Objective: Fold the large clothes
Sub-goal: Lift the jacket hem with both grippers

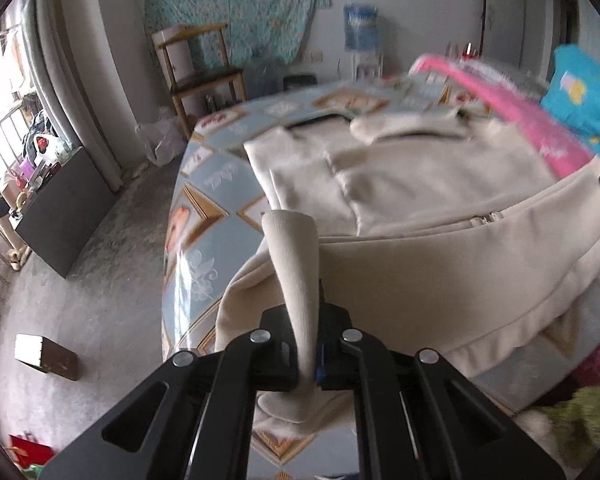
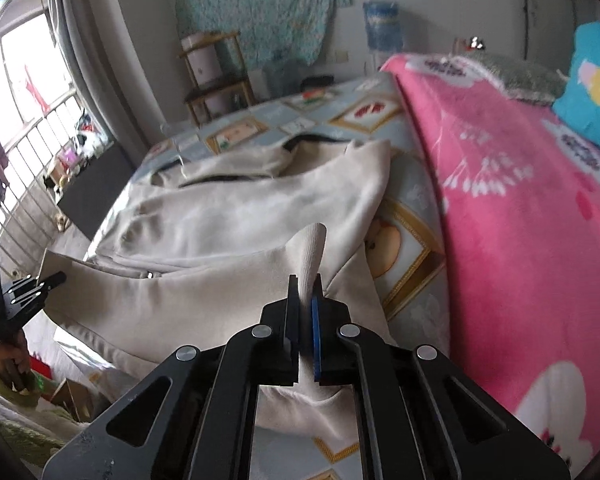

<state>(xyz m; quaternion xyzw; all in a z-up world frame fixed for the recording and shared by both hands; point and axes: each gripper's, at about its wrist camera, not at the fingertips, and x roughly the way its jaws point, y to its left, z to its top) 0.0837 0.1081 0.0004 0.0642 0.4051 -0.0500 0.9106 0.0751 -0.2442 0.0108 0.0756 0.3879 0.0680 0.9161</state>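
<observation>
Two black grippers each pinch the near hem of a cream zip-up jacket lying on a bed. At six o'clock in each wrist view, the left gripper and right gripper are clamped tight on ribbed hem fabric. Beyond them, toward twelve o'clock, the jacket's body lies mostly flat on the patterned bedsheet. A pink blanket sits at three o'clock. Folding looks barely begun: bottom edge gripped, fold not yet laid.

Window daylight from left; motion blur, fisheye-warped edges.
</observation>
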